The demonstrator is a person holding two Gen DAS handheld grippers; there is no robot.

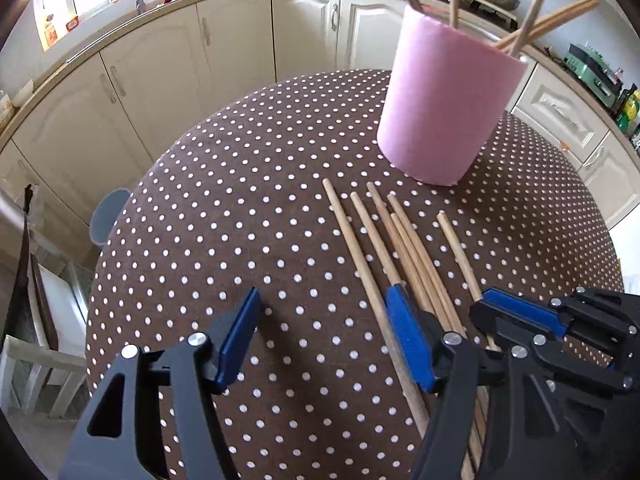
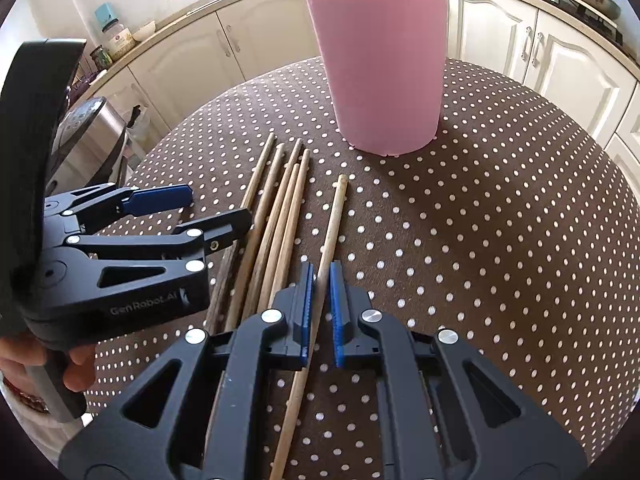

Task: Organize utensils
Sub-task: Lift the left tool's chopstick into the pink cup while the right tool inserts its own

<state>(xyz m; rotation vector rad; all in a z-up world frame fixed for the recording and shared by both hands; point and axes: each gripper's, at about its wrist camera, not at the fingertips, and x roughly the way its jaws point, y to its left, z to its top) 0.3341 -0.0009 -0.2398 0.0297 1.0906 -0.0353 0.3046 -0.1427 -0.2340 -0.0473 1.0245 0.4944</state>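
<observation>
Pinching: my right gripper (image 2: 320,280) is pressed together on a single chopstick (image 2: 334,220), blue pads on both its sides.
Chopstick axis: it runs lengthwise away from me, far tip toward the pink cup (image 2: 384,68), near end passing back under my fingers.
Left gripper: my left gripper (image 1: 320,336) is spread wide, nothing between the pads; its right pad sits over the loose chopsticks (image 1: 400,240).
Loose chopsticks: they lie side by side just left of my right gripper, pointing toward the cup.
Cup: upright ahead of both grippers on the dotted tablecloth (image 2: 500,220), chopsticks standing in it.
Pose: both grippers tilt steeply down; my left hand (image 2: 76,364) grips the handle.
</observation>
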